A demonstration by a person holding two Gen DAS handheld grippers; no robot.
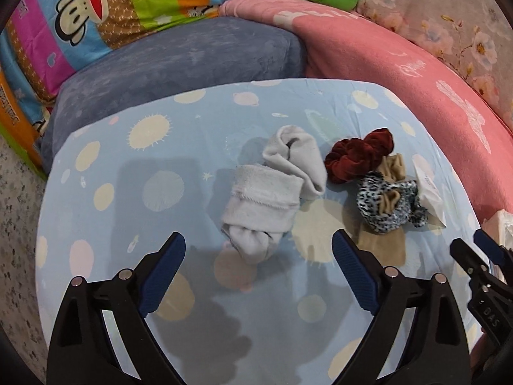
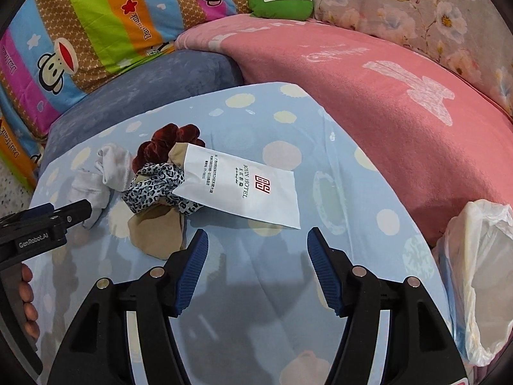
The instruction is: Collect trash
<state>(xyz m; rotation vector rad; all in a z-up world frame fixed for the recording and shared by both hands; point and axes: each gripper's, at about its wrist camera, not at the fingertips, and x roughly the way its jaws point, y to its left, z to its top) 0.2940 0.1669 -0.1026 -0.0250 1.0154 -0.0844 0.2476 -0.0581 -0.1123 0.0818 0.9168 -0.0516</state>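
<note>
Grippers both pitched steeply down over the blue dotted sheet (image 1: 134, 173), empty. Left gripper (image 1: 259, 253): jaws spread wide, nothing between the pads, tips hovering just short of the grey sock bundle (image 1: 272, 192), no contact. Right gripper (image 2: 257, 247): jaws moderately open, nothing held, tips near the lower edge of the white hotel packet (image 2: 243, 189), apart from it. Packet lies flat on the sheet, its far corner overlapping the scrunchie pile: red scrunchie (image 2: 166, 144), leopard scrunchie (image 2: 157, 189), tan cloth (image 2: 157, 234). Sock sits just left of that pile.

Left tool shows at the left edge of the right view, level with the sock, with fingers (image 2: 27, 292) wrapped on its handle. Right tool's tip shows at the right edge of the left view.

White bag-lined bin (image 2: 481, 276) at the sheet's right edge, mouth open, beside the pink blanket (image 2: 368, 96). Grey-blue cushion (image 1: 179, 64) and cartoon-print quilt (image 1: 96, 16) behind.
</note>
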